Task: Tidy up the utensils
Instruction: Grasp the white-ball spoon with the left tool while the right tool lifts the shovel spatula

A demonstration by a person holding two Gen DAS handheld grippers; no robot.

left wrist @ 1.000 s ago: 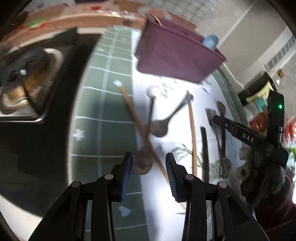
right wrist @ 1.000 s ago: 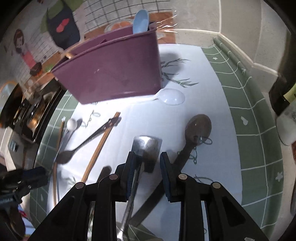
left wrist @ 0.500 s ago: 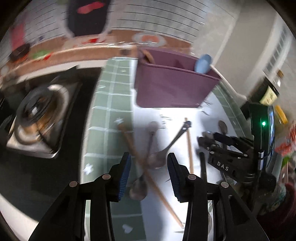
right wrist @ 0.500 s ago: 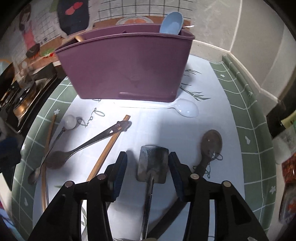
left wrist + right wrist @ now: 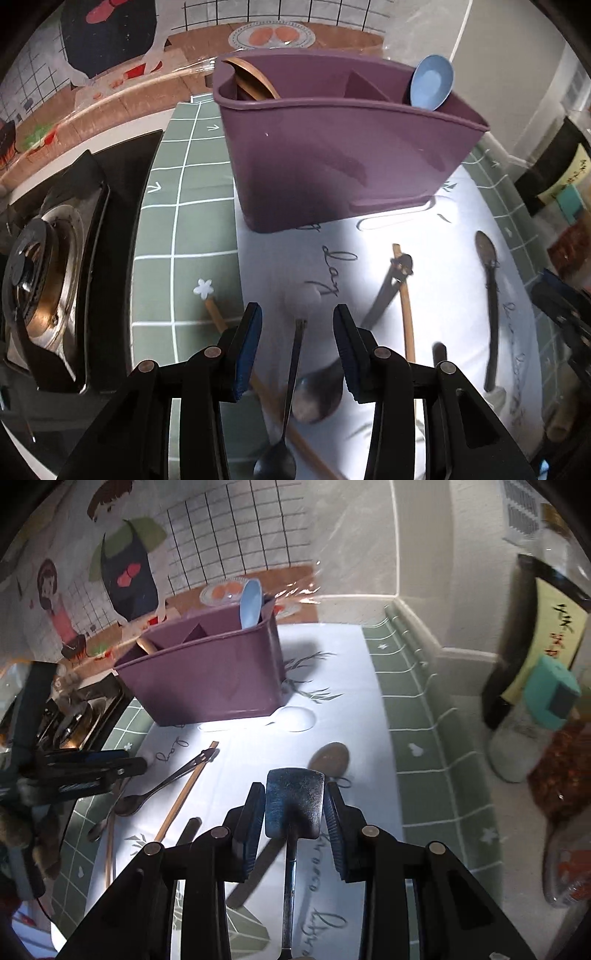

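Utensils lie scattered on the white-and-green mat [image 5: 184, 229]. Nearest, the right gripper [image 5: 293, 823] has a metal spatula [image 5: 294, 805] between its closing jaws, the blade just clear of either blue pad and the handle running to six o'clock. The left gripper [image 5: 297, 341] stands open over a thin white-tipped spoon [image 5: 295, 354], not pressing it. A chopstick [image 5: 406, 314] lies at one o'clock of that spoon. Farther, at twelve o'clock, a purple caddy [image 5: 332, 158] holds a blue spoon [image 5: 430, 83] upright.
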